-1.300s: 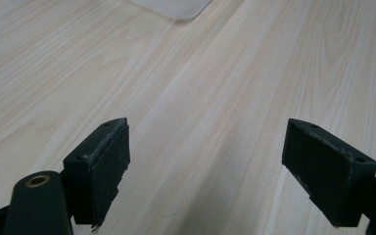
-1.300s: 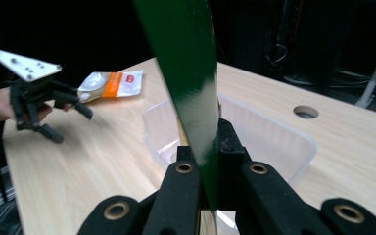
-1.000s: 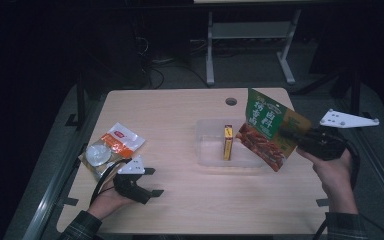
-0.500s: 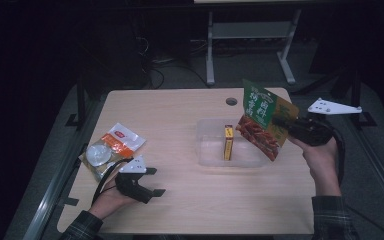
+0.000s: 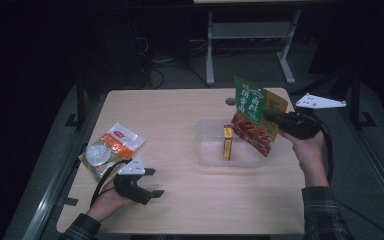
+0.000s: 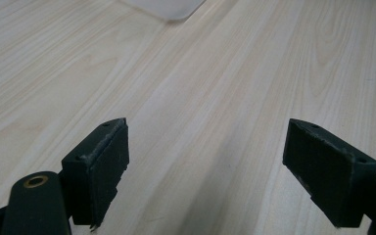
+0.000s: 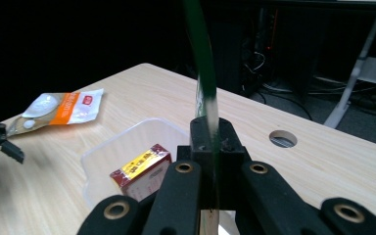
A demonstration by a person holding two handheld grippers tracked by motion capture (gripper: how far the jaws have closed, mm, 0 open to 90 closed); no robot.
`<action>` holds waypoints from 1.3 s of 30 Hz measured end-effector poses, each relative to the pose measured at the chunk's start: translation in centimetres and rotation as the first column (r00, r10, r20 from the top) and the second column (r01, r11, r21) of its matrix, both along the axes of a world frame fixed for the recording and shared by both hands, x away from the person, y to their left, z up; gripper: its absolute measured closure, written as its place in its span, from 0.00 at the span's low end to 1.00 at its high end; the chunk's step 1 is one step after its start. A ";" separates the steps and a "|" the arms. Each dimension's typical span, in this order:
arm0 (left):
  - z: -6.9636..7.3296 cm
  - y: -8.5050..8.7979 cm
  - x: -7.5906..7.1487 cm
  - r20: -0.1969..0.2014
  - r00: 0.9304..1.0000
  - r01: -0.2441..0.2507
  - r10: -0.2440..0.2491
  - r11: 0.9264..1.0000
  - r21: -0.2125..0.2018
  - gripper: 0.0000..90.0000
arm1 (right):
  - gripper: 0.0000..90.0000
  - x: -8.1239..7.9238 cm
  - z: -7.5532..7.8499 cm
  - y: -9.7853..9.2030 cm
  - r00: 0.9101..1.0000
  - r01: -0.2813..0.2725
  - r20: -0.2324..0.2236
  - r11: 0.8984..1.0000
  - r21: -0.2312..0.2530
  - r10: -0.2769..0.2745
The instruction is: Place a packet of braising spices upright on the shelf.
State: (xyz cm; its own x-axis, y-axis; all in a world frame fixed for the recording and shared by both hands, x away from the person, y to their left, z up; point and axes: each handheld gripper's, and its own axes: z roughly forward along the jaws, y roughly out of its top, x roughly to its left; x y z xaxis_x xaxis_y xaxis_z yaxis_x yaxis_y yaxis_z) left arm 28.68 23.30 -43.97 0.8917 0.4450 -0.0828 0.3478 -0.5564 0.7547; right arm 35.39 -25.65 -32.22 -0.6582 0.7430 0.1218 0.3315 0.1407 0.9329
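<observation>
Right gripper (image 5: 272, 117) is clenched on the edge of a green-and-red sauce packet (image 5: 252, 115), pinching it between the closed jaws so that the flat pouch stands nearly upright, seen edge-on as a thin green line in the right gripper view (image 7: 206, 88). In the high view the packet hangs above the right end of a clear plastic tray (image 5: 210, 150), its lower red corner over the tray's right rim and just beside a yellow-and-red box (image 5: 227, 142) that stands inside the tray. From the right gripper view the box (image 7: 139, 171) lies near the tray's (image 7: 112, 147) close wall, with bare tray floor beyond it toward the far left corner. Left gripper (image 5: 152, 182) rests low on the table (image 5: 180, 107) near the front left corner, its jaws released and wide apart with nothing but bare wood grain between the pads (image 6: 103, 166); a corner of the tray shows at the top of that view. An orange-and-white snack packet (image 5: 111, 149) lies at the table's left edge, just beyond the left gripper and well apart from the tray. Open tabletop stretches between the left gripper and the tray, along the whole front edge, and across the far half, where a round cable hole (image 5: 230, 101) sits near the back edge behind the held packet.
</observation>
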 end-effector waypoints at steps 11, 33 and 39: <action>0.0 1.1 -0.9 -0.009 1.000 -0.030 0.030 0.999 0.014 0.19 | 0.99 1.1 -0.1 -0.2 1.000 0.012 0.011 1.000 0.007 -0.012; 0.0 0.8 -0.8 -0.009 1.000 -0.009 0.009 1.000 0.017 0.19 | 0.99 1.9 -2.4 0.8 1.000 -0.017 -0.023 1.000 0.003 0.017; 0.0 0.5 -0.7 -0.005 1.000 0.005 -0.005 1.000 0.013 0.19 | 0.99 1.7 -3.0 1.4 0.999 -0.031 -0.026 0.999 -0.026 0.030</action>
